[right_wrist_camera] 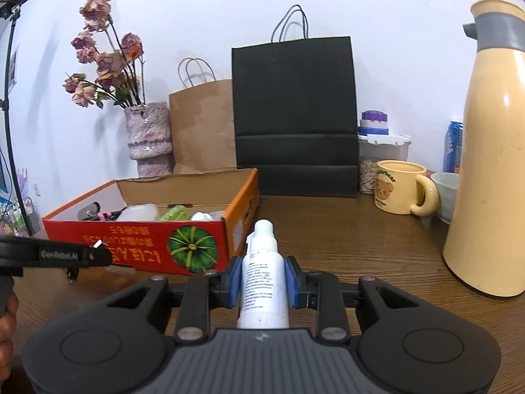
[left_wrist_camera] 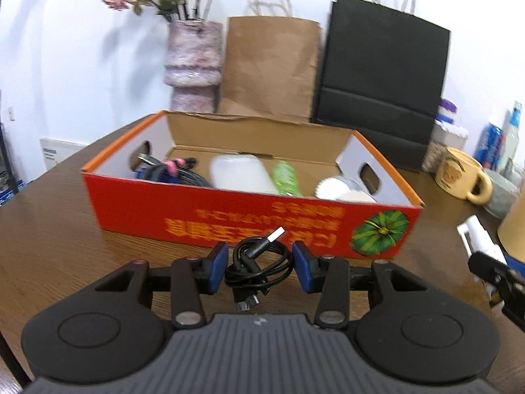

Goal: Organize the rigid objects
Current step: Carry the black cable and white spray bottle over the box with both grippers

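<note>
Left wrist view: the left tongs [left_wrist_camera: 261, 264] pinch a coiled black USB cable [left_wrist_camera: 257, 267] just before the red box [left_wrist_camera: 229, 220] — the right tongs [right_wrist_camera: 263, 282] clamp a white spray bottle [right_wrist_camera: 263, 279] above the surface [right_wrist_camera: 361, 246].

A home: wooden table [right_wrist_camera: 377, 249], mug [right_wrist_camera: 398, 186], dried flowers [right_wrist_camera: 101, 62] (vased).

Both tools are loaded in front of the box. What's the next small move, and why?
Probably lift the left tool forward over the red box's near wall. It grips the coiled black cable, and the box already holds similar cables at its left end.
</note>
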`<state>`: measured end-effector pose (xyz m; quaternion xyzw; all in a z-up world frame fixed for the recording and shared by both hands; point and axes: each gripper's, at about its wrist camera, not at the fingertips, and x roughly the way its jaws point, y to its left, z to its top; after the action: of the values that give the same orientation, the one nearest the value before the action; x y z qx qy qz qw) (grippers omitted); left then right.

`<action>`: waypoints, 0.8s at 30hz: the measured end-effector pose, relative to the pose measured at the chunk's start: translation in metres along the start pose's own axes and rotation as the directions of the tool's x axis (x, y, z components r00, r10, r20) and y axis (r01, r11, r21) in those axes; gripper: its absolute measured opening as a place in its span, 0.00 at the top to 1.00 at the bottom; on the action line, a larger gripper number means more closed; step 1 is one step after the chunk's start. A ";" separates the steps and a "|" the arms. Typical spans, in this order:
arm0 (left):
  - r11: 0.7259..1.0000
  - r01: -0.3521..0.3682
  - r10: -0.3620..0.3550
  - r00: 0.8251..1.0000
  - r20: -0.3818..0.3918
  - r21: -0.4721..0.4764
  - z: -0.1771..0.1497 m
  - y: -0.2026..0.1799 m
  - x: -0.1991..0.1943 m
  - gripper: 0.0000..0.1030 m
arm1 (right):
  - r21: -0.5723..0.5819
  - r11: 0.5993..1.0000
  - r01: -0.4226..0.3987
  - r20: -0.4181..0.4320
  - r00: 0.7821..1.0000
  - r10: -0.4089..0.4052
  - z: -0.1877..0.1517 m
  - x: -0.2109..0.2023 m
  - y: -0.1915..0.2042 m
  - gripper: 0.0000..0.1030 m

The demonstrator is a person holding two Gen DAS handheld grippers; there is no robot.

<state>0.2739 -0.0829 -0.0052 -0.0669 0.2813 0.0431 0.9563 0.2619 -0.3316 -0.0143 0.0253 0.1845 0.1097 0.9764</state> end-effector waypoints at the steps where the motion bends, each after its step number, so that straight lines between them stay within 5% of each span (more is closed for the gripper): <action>1: 1.000 -0.004 0.004 1.000 0.006 -0.006 0.002 0.005 -0.001 0.58 | 0.001 1.000 -0.005 0.005 1.000 0.005 0.000 0.000 0.004 0.74; 24: 1.000 0.004 0.001 0.986 0.169 -0.028 0.067 0.054 -0.006 0.59 | 0.008 0.998 -0.070 0.142 0.987 0.068 0.031 0.043 0.117 0.74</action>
<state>0.2980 -0.0200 0.0483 -0.0768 0.1986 0.0521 0.9757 0.2882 -0.2086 0.0101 0.0458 0.1142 0.1399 0.9825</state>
